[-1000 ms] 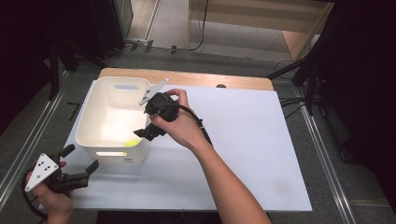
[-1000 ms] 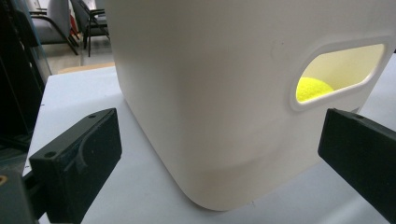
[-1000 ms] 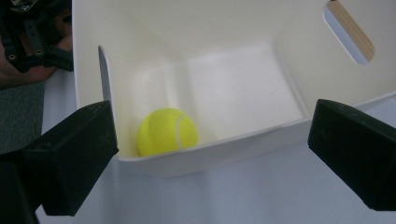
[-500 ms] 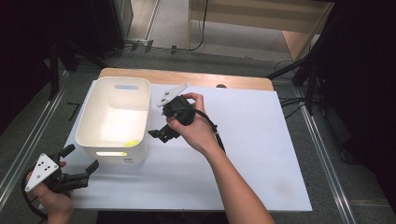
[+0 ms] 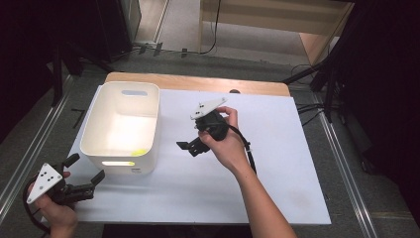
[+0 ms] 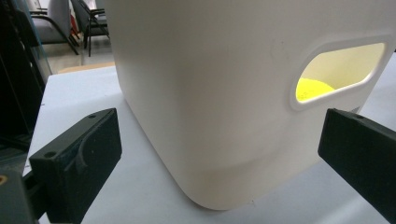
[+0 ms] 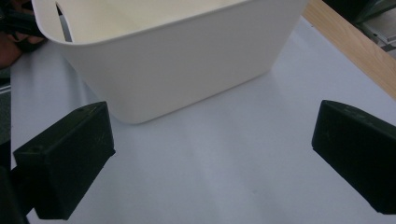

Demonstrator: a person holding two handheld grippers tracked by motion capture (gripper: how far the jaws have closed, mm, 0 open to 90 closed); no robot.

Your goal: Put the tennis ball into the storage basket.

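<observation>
Smooth matt plastic bin (image 5: 148,124)

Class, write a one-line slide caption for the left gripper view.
Open left gripper facing white bin, yellow object visible through handle slot.

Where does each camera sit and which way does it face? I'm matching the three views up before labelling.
High view: above the person's side, looking forward and down on the table; both forearms, left gripper, right gripper.
Left gripper view: low by the white bin, facing its handle slot; own jaws apart.
Right gripper view: facing the bin's side; own jaws apart.
All three share the bin.
</observation>
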